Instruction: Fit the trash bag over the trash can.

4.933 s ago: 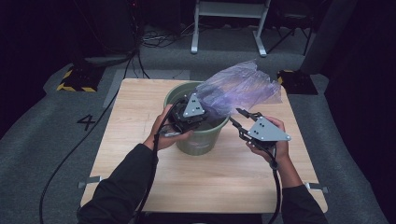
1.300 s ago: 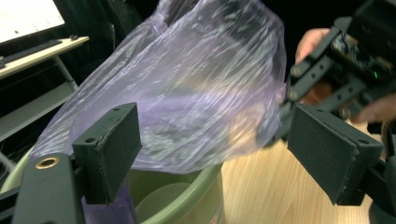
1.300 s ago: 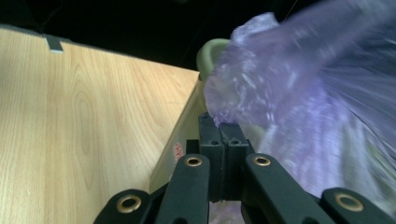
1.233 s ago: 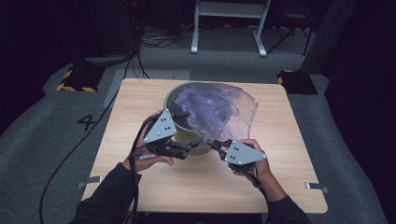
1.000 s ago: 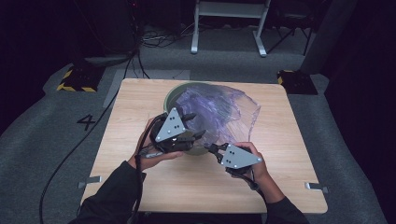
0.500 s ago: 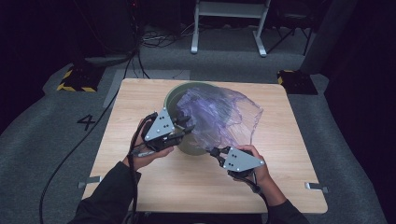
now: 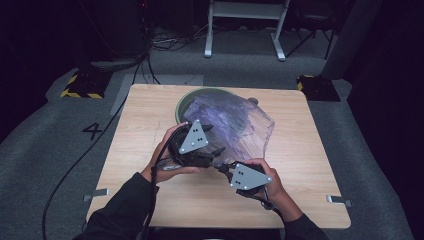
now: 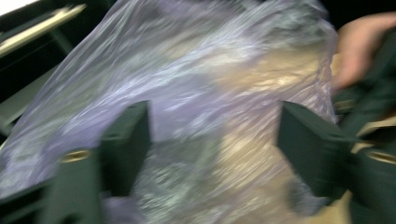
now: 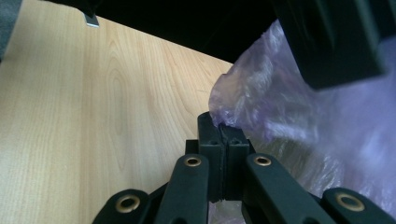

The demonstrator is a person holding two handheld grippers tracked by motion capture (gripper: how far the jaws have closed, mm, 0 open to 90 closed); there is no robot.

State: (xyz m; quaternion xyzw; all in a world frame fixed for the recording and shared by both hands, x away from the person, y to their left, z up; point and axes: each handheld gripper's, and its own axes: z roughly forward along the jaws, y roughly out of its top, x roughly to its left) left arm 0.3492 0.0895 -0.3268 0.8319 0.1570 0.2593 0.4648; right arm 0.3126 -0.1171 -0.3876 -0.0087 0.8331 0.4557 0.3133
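Observation:
A translucent purple plastic bag is draped over a green bin at the middle back of the wooden table. It spills down toward the near side. My right gripper sits at the bag's near edge; in the right gripper view it is shut on a corner of the bag. My left gripper is just left of it, against the bag. In the blurred left gripper view it has just been opening; the jaws stand apart with the bag film spread beyond them, not pinched.
A white metal stand and cables lie on the floor behind the table. Black and yellow blocks flank the far corners. Metal brackets stick out at the near corners. Bare wood lies to both sides.
The bag, held up over the bin earlier, now lies spread over it. Both grippers came toward the near side. The left gripper shifted right, toward the right gripper.

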